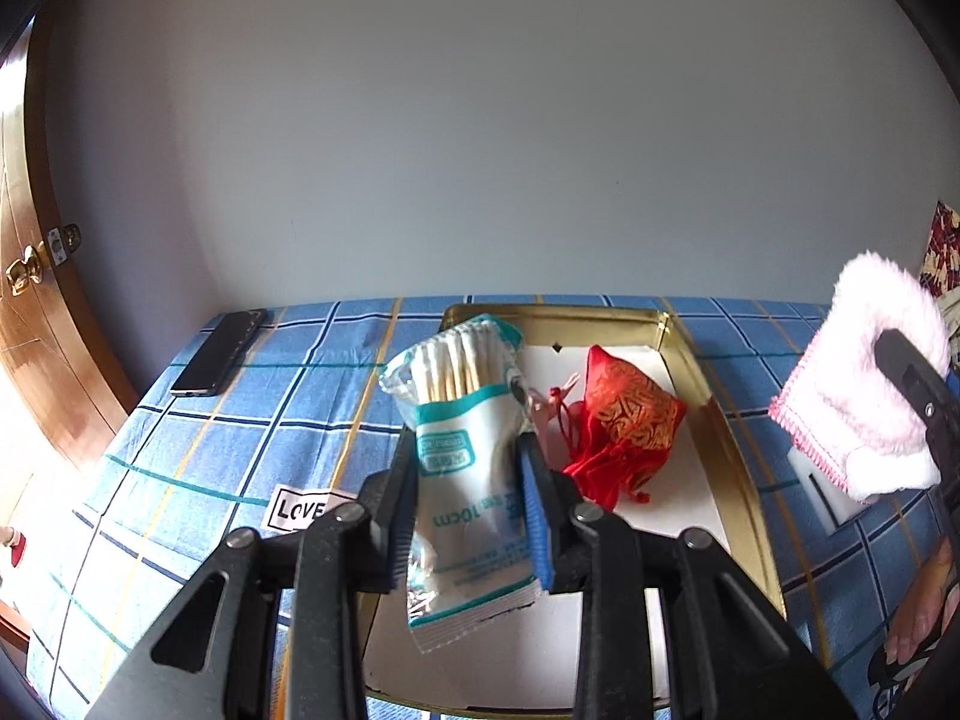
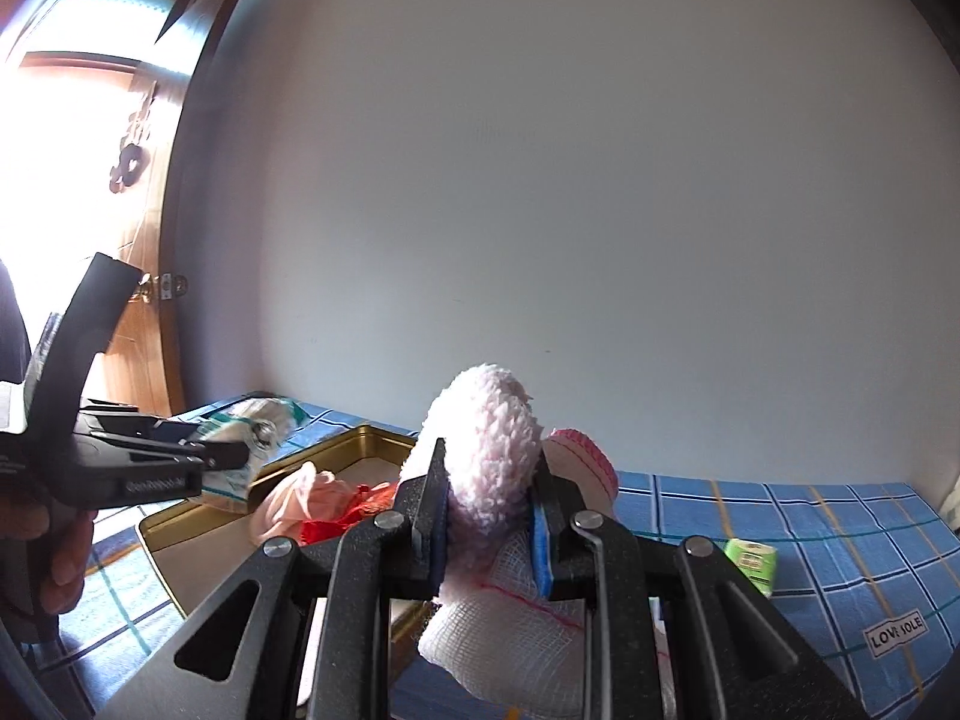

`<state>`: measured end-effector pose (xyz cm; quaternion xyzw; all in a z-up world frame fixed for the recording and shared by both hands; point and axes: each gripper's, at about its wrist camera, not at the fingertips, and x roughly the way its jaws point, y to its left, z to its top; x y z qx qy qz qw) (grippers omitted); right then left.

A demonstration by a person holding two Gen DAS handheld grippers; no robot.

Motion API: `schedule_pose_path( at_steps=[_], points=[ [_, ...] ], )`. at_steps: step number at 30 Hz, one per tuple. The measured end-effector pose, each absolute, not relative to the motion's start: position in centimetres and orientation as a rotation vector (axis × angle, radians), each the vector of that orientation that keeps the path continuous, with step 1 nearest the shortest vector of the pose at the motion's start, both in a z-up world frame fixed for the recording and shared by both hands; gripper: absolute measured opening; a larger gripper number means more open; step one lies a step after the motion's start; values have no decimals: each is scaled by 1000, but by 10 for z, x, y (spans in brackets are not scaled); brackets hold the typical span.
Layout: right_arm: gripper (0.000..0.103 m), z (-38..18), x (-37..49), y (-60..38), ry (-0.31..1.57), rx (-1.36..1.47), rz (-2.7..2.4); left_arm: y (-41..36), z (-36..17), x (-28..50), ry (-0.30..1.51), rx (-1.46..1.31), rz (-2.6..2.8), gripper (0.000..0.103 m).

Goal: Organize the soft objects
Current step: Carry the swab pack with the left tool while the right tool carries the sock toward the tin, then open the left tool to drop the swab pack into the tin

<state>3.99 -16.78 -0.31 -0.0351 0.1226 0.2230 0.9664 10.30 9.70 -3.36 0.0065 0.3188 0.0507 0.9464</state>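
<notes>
Left hand-held gripper clamped on a cotton swab packet printed "10cm", centre frame, above the gold tray. Right hand-held gripper clenched on a fluffy pink cloth, lower centre. Red embroidered pouch inside the tray. "LOVE" label on the blue checked surface, lower left.

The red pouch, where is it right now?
In the left wrist view the red pouch lies inside the gold tray, just right of the cotton swab pack that the left gripper holds.
</notes>
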Motion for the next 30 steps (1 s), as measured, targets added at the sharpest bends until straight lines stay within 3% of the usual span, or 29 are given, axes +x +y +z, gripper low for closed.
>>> schedule_pose_path(
  at_steps=[19,22,24,26,30],
  points=[
    [23,-16,51,-124,342,-138,544,116,-81,146,846,8,130,30],
    [23,-18,58,-115,385,-141,567,117,-76,138,816,1,131,41],
    [23,-21,62,-110,408,-150,574,118,-69,130,792,-22,100,54],
    [23,-24,65,-107,426,-154,580,118,-59,120,743,-11,131,81],
    [23,-27,73,-99,464,-152,594,121,-42,102,668,-18,146,82]
  ],
)
